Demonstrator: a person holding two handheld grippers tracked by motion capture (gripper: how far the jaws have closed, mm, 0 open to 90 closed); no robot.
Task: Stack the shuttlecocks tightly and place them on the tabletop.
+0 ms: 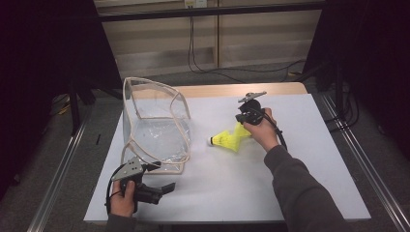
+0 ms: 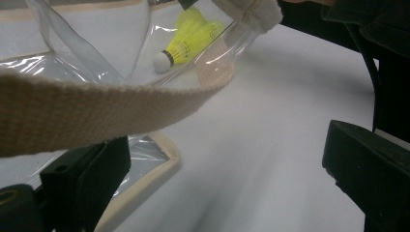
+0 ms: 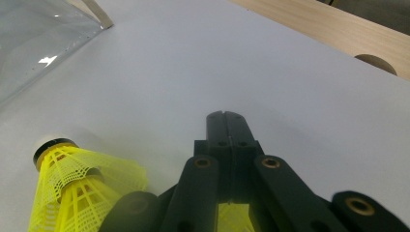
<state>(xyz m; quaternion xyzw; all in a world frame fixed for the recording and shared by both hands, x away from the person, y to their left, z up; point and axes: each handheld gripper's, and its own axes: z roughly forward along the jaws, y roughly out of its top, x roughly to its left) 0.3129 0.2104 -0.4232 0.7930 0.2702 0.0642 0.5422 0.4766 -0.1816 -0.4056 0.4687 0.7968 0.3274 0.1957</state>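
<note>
2 yellow shuttlecocks, stacked it seems, pinched at skirt by right gripper; 1 clear bag; left gripper jaws spread, empty.

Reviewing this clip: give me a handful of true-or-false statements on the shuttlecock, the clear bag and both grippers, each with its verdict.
1. The right gripper is shut on the yellow shuttlecock. True.
2. The shuttlecock already lies inside the clear bag. False: it is outside, to the bag's right, above the white table.
3. The left gripper is open. True: its jaws stand wide apart in the left gripper view.
4. The bag lies flat and folded. False: it stands upright, its mouth gaping.
5. The shuttlecock's cork points toward the bag. True.
</note>
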